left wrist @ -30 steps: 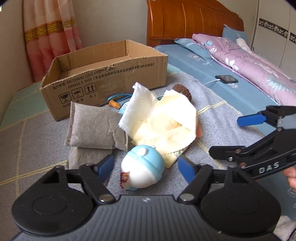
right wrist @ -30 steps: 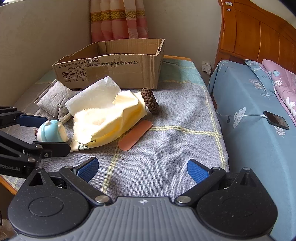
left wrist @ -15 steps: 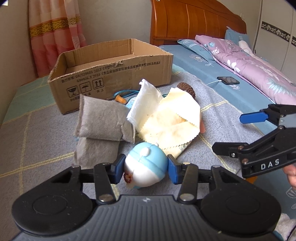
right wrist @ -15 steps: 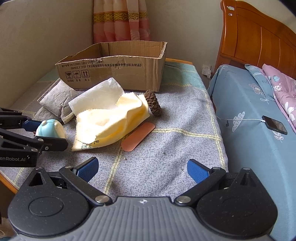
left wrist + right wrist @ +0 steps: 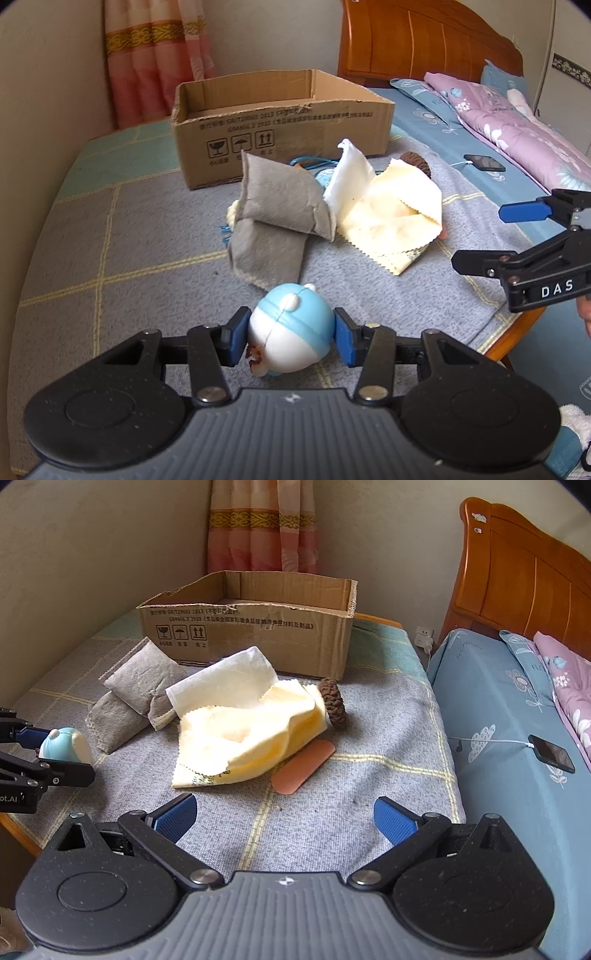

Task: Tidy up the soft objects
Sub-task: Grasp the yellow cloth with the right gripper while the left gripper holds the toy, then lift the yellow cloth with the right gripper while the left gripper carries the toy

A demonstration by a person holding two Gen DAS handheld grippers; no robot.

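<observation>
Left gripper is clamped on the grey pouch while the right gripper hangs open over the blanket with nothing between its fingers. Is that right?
Not quite. The left gripper is clamped on the blue and white round toy, not a grey pouch; both pouches lie free on the blanket, as the left wrist view shows. The right gripper does hang open and empty.

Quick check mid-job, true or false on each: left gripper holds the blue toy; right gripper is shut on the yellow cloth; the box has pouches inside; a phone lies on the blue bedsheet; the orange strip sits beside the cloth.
1. Left gripper holds the blue toy: true.
2. Right gripper is shut on the yellow cloth: false, it is open and holds nothing.
3. Both grey pouches are in the box: false, they lie in front of it.
4. A phone lies on the blue bedsheet: true.
5. The orange strip lies beside the cloth: true.
</observation>
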